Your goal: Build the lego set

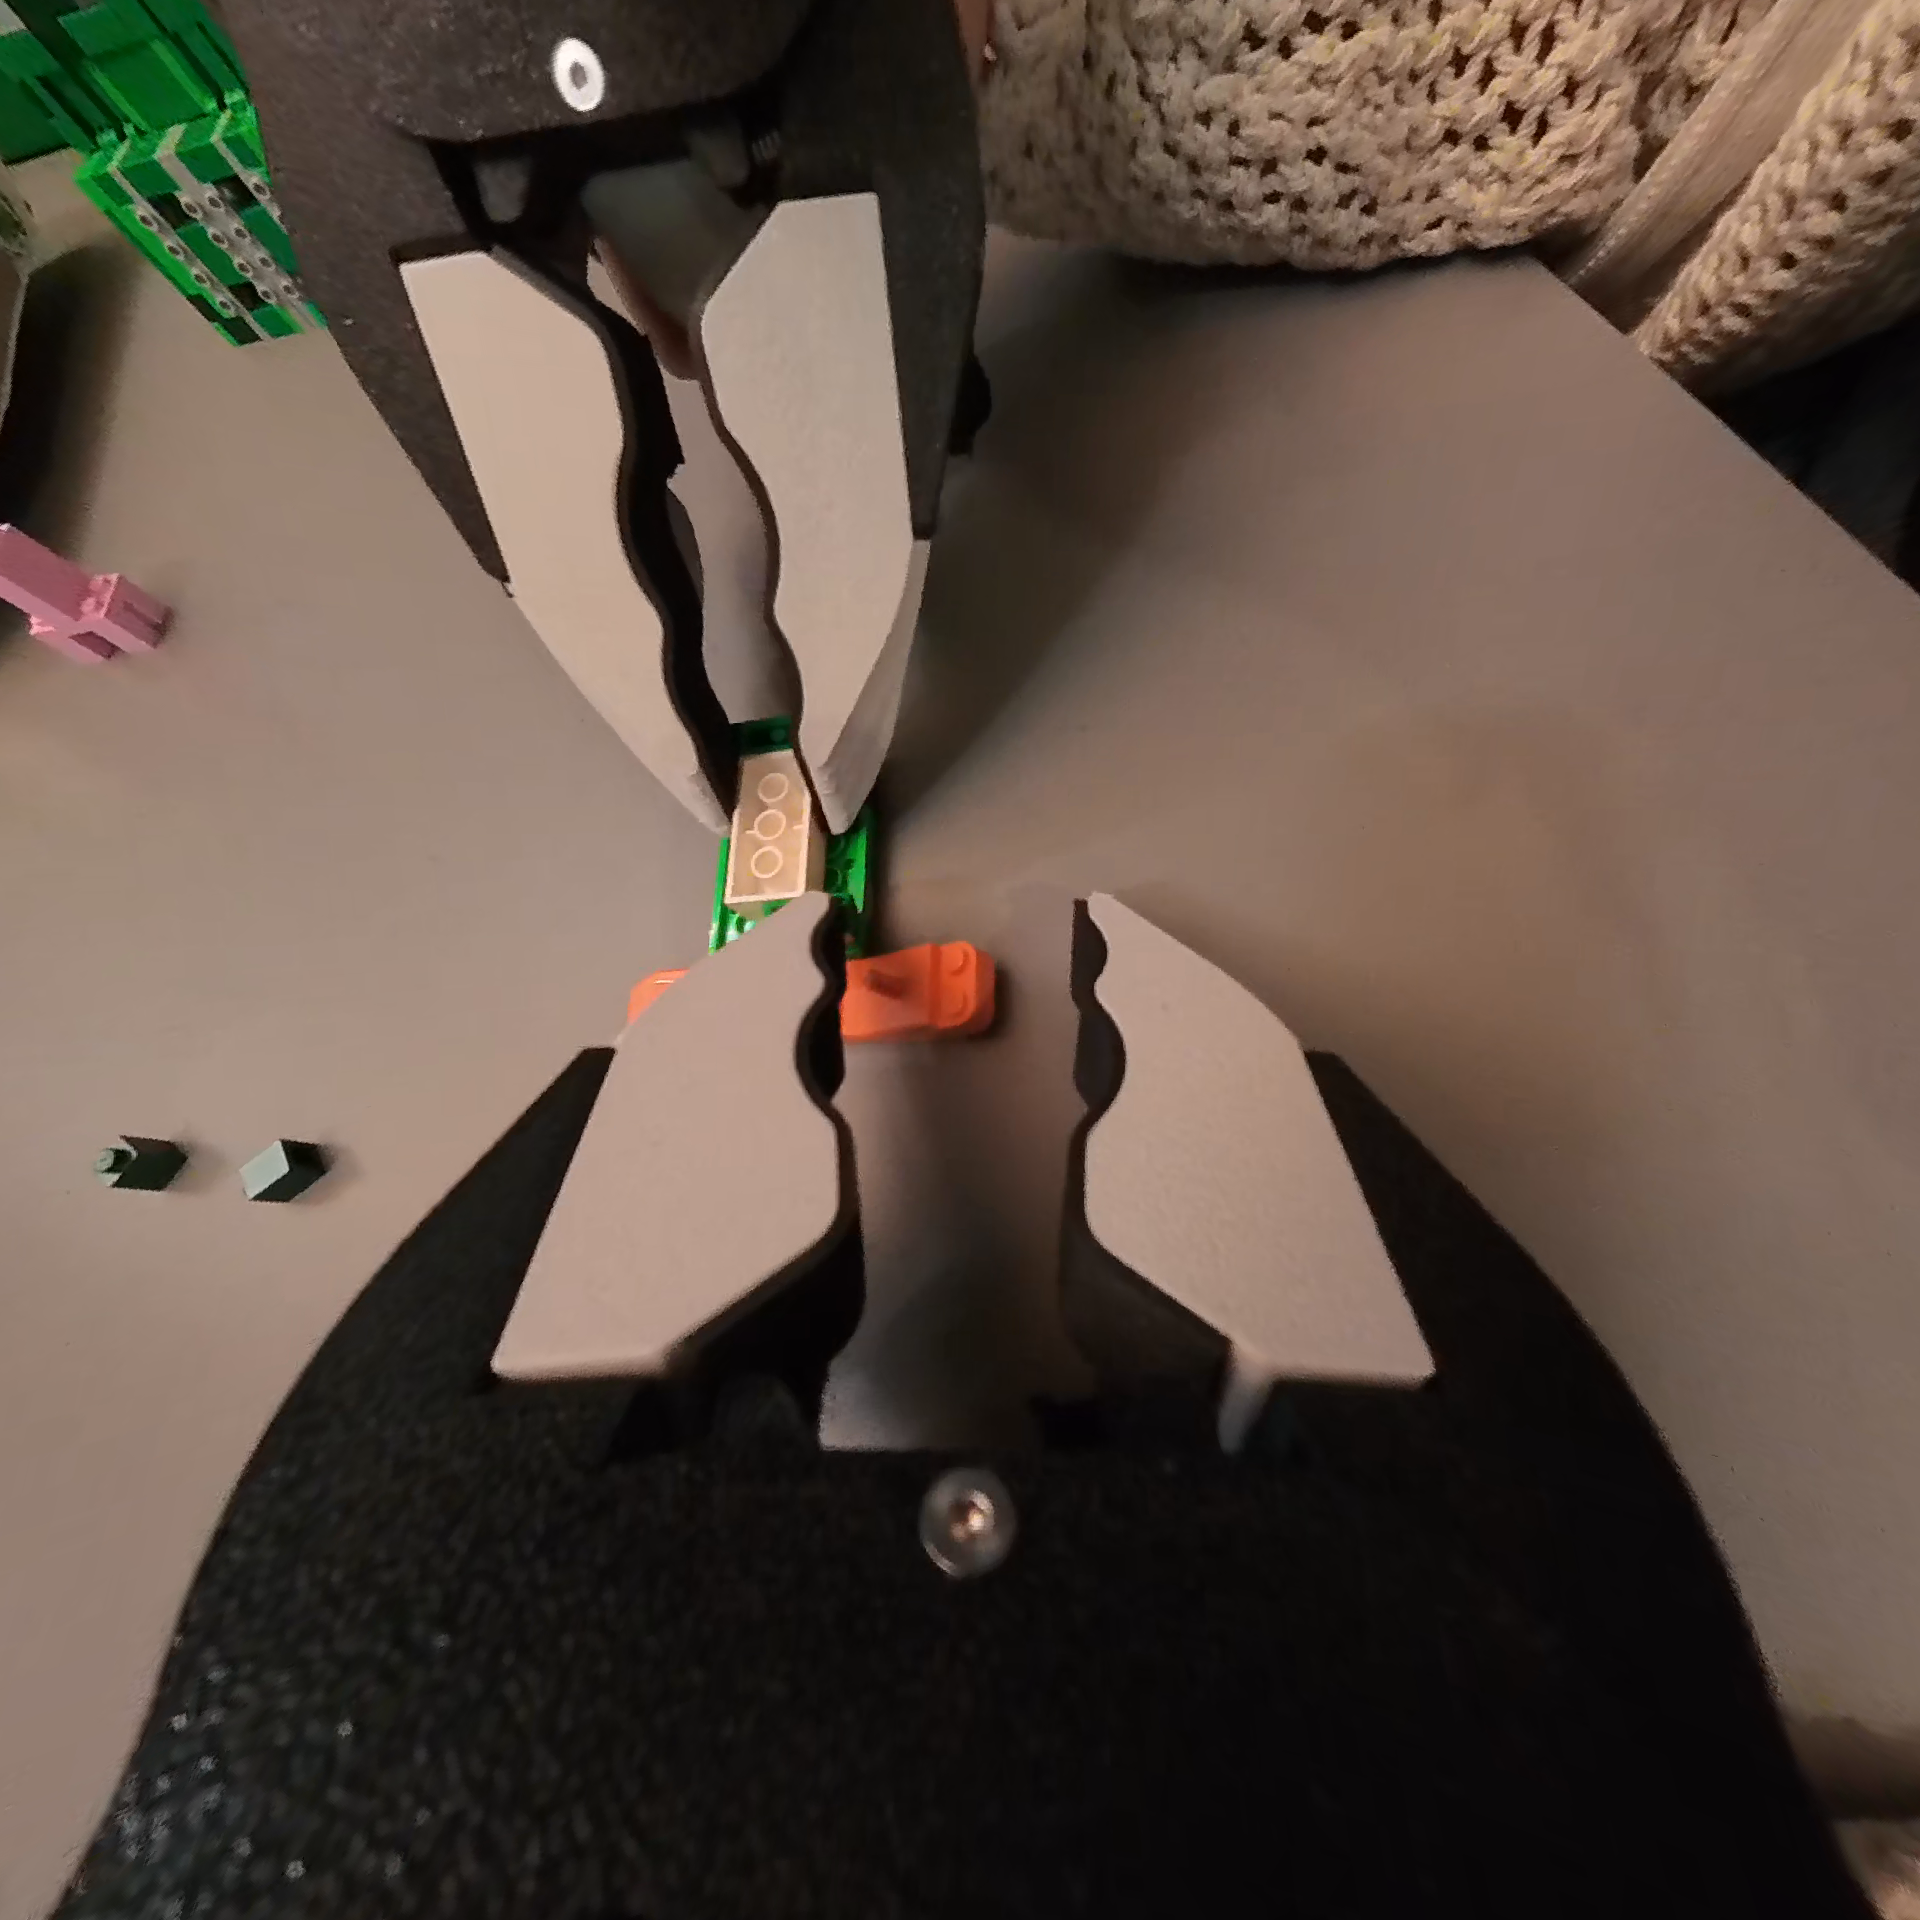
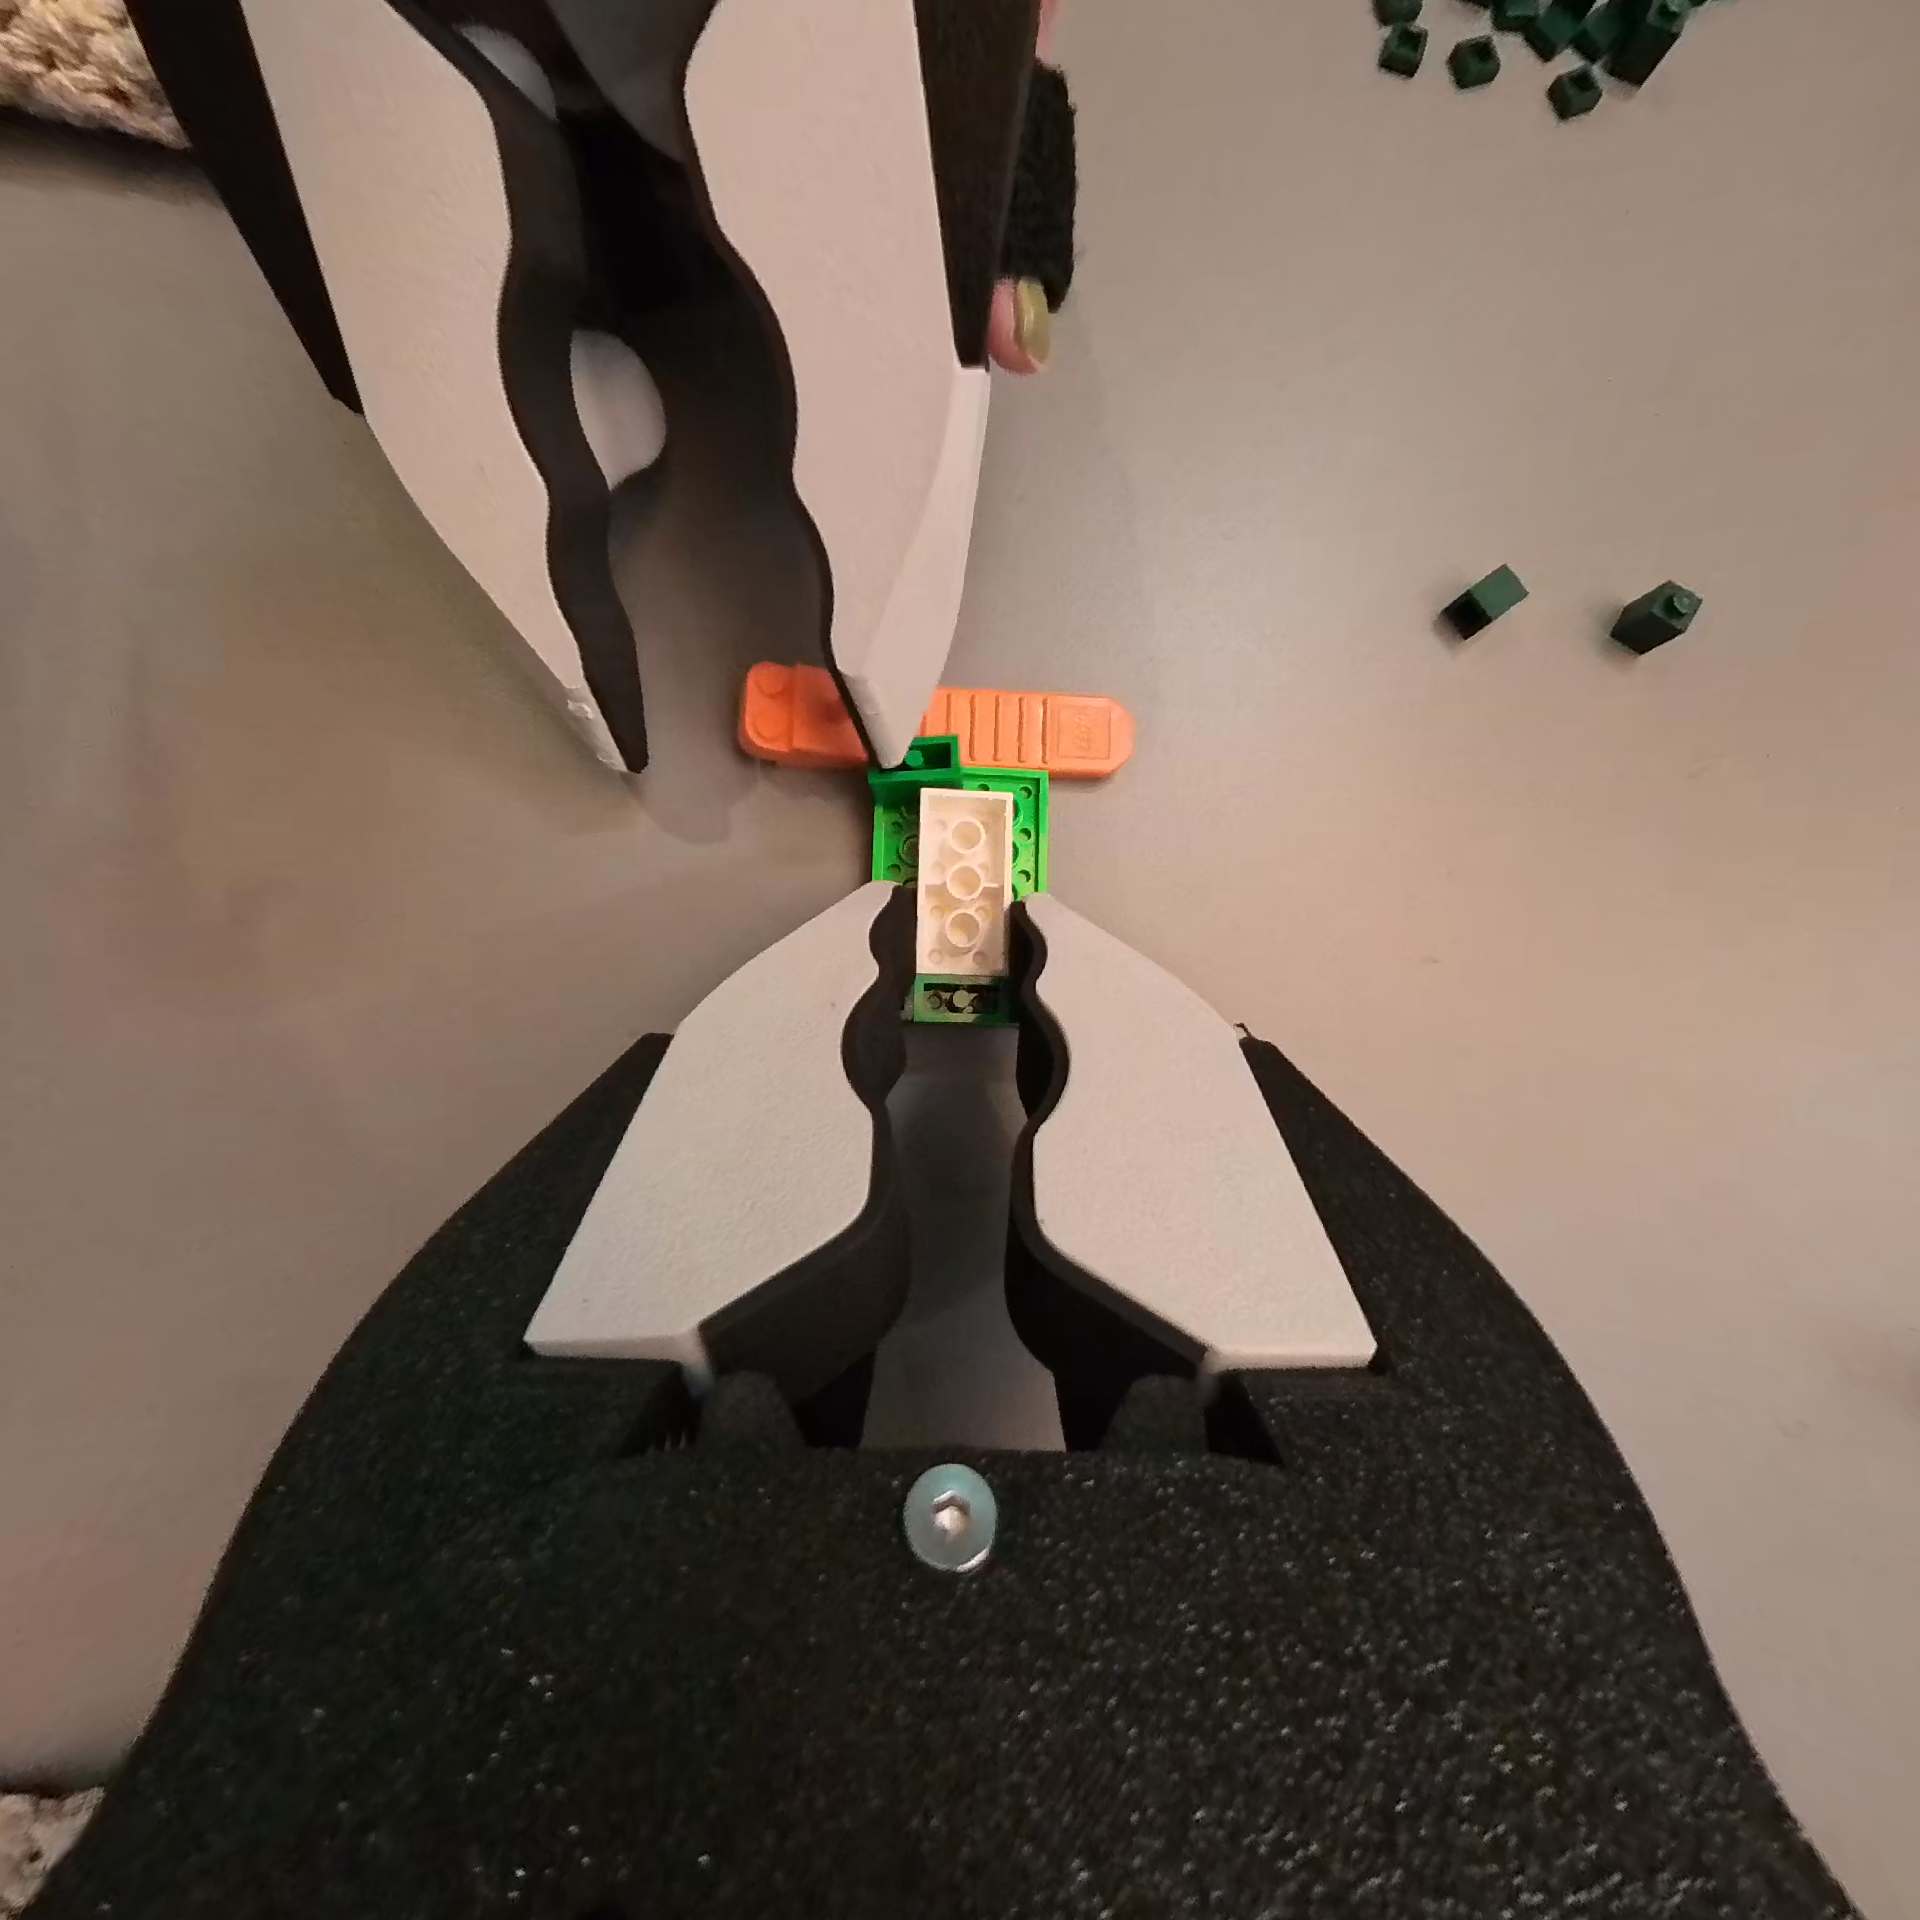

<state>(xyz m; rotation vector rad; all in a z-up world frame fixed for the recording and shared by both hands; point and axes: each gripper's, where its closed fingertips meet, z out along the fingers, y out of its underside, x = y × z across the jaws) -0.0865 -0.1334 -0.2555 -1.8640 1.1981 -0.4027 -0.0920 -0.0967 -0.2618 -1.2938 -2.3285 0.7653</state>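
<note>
A white brick (image 2: pixel 961 844) lies underside up on a bright green plate assembly (image 2: pixel 891 831) on the grey table. My right gripper (image 2: pixel 954 909) is shut on the near end of the white brick; it also shows in the left wrist view (image 1: pixel 774 821), coming down from the top. My left gripper (image 1: pixel 956 914) is open and empty. One of its fingertips (image 2: pixel 871 717) touches a small dark green piece (image 2: pixel 932 756) at the far end of the assembly. An orange brick separator (image 2: pixel 1039 727) lies flat just behind the assembly.
Two small dark green bricks (image 2: pixel 1486 603) (image 2: pixel 1657 616) lie to the right, and a pile of them (image 2: pixel 1538 42) is at the far right. A larger green build (image 1: pixel 177 177) and a pink piece (image 1: pixel 83 613) sit at the left. A person's knit sleeve (image 1: pixel 1351 135) is beyond the table edge.
</note>
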